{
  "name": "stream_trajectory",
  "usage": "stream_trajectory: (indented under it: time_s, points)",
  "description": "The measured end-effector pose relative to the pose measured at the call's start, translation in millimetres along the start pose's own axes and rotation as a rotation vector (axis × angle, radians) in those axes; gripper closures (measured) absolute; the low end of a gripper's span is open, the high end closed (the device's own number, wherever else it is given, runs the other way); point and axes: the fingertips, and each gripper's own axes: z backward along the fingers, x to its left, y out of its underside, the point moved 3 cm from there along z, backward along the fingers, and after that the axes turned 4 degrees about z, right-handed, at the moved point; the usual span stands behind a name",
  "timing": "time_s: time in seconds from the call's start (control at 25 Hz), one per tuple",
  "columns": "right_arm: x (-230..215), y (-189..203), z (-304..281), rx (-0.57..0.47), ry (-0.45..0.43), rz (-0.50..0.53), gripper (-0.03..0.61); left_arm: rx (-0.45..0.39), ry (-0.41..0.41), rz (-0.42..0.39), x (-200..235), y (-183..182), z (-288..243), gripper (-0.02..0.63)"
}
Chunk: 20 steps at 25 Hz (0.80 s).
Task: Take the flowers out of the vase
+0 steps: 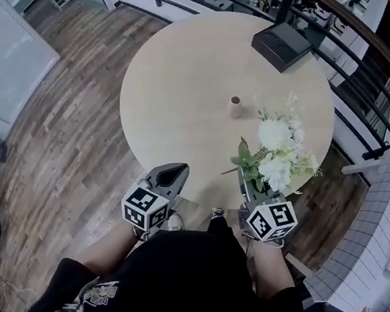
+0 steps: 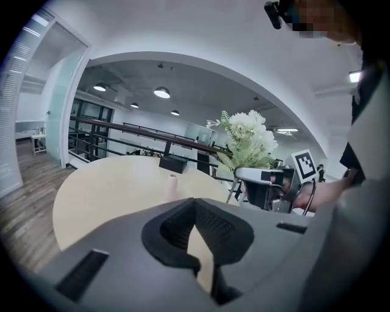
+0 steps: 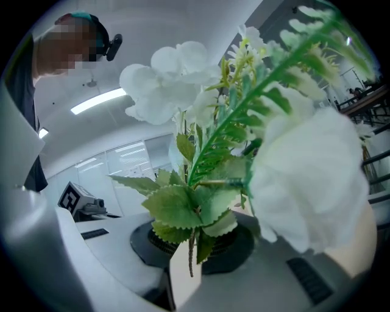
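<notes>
- Grey left gripper (image 1: 171, 173) is hovering at the round beige table's (image 1: 180, 68) edge, fingers shut on nothing.
- Small pink cylindrical vase (image 1: 234, 107) is standing flowerless mid-table.
- Right gripper (image 3: 186, 268) is pinching the white leafy flowers' (image 1: 275, 154) stem in its fingers, holding them clear of the vase; only its own view is showing this.

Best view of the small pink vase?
Head view: the small pink vase stands upright, unobstructed, on the round beige table. Left gripper view shows it small, base cut off. Right gripper view: not visible.
</notes>
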Motion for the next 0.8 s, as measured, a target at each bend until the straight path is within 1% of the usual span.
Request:
stream_trajectory:
  time_s: [0.16,0.4,0.64,0.8]
  points:
    - [45,14,9,-0.014,0.039,-0.009,0.503,0.011,0.044,-0.015,7,13,36,0.606]
    - [100,35,24,-0.023,0.076,-0.015,0.503,0.002,0.08,-0.019,13,29,73,0.607]
    - [143,51,36,-0.011,0.084,-0.008,0.503,-0.014,0.127,-0.026,7,38,96,0.607]
    - [160,60,44,-0.006,0.093,-0.011,0.503,-0.011,0.148,-0.029,1,46,106,0.607]
